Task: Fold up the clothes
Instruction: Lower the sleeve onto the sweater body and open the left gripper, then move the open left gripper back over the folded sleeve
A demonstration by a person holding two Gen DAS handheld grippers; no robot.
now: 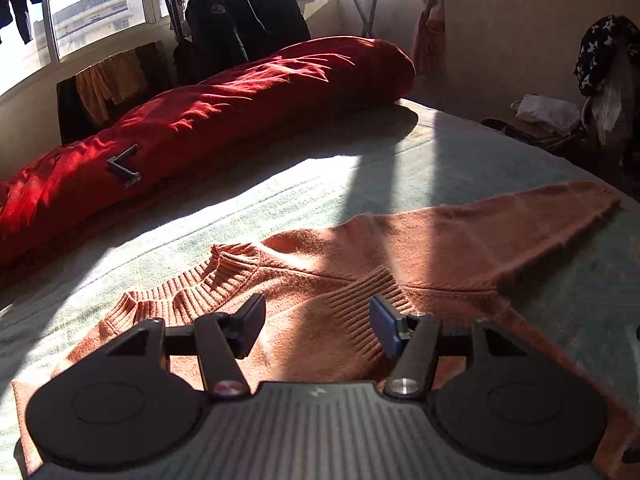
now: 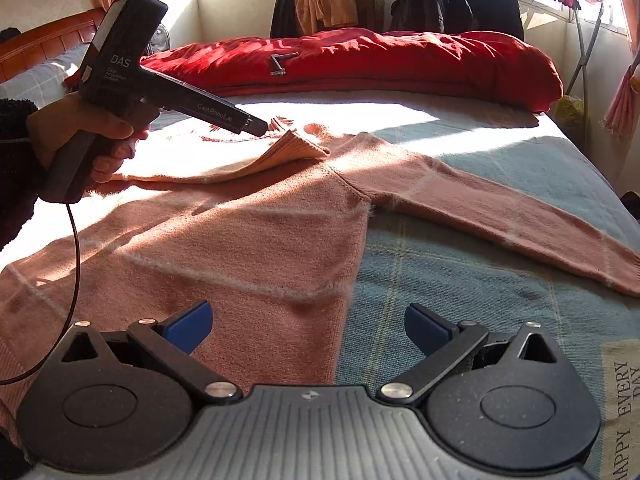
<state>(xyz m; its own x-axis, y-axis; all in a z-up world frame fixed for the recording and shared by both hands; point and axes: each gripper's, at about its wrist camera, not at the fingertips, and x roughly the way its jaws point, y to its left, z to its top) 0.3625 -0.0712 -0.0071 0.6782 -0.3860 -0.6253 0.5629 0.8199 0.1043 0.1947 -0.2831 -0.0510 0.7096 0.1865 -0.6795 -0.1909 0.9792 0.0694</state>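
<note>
A salmon-pink knitted sweater (image 2: 248, 240) lies flat on the bed. One sleeve (image 2: 500, 208) stretches out to the right. The other sleeve is folded across the chest, and its ribbed cuff (image 1: 360, 312) rests near the collar (image 1: 192, 292). My left gripper (image 1: 318, 328) hovers open just over that cuff, with no pad touching it. From the right wrist view, a hand holds the left gripper (image 2: 260, 127) with its tips beside the cuff (image 2: 296, 148). My right gripper (image 2: 307, 328) is open wide above the sweater's side edge, with nothing between its fingers.
A rolled red duvet (image 1: 224, 112) lies along the far side of the bed, with a small metal tool (image 1: 124, 166) on it. The pale checked sheet (image 2: 460, 280) is bare to the right of the sweater. Dark jackets hang on a rack (image 1: 240, 12) by the window.
</note>
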